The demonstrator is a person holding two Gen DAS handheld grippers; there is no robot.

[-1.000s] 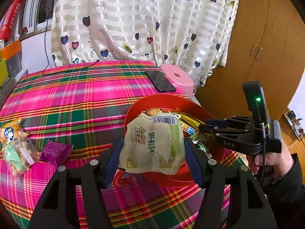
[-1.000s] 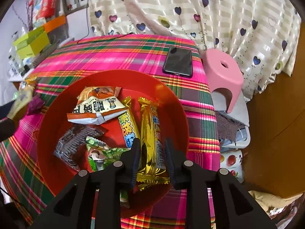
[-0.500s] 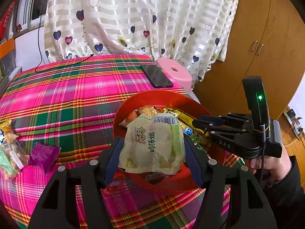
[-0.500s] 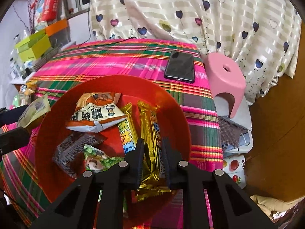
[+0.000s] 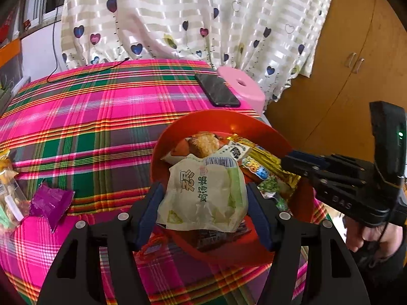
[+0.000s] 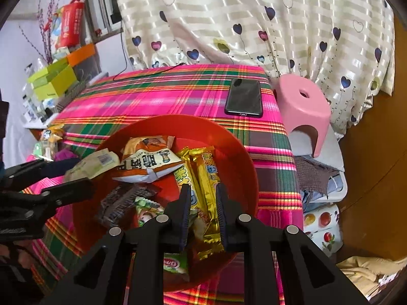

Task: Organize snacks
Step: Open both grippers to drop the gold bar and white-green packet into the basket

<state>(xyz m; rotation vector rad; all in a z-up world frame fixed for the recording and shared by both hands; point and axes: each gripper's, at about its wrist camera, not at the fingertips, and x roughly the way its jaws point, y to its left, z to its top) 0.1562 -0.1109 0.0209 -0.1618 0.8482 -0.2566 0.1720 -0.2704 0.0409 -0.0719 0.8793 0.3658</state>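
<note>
So the left tongs (image 5: 203, 209) are hovering over the near edge of the red bowl (image 5: 221, 119) with a pale green snack bag (image 5: 203, 190) sitting between the pads. The jaws are opening and I can see a gap on both sides of the bag, so the pads aren't pressing it. Over on the other side, the right tongs (image 6: 203, 213) are clamped tight on a gold wrapped bar (image 6: 209, 195), right inside the bowl. More snacks lie just ahead of the right tongs: an orange and white packet (image 6: 150, 157) and a dark wafer pack (image 6: 122, 200). Off to the left of the left tongs, a purple packet (image 5: 51, 202) lies on the plaid worktop (image 5: 89, 117). A black phone (image 5: 217, 90) lies well beyond the bowl.
</note>
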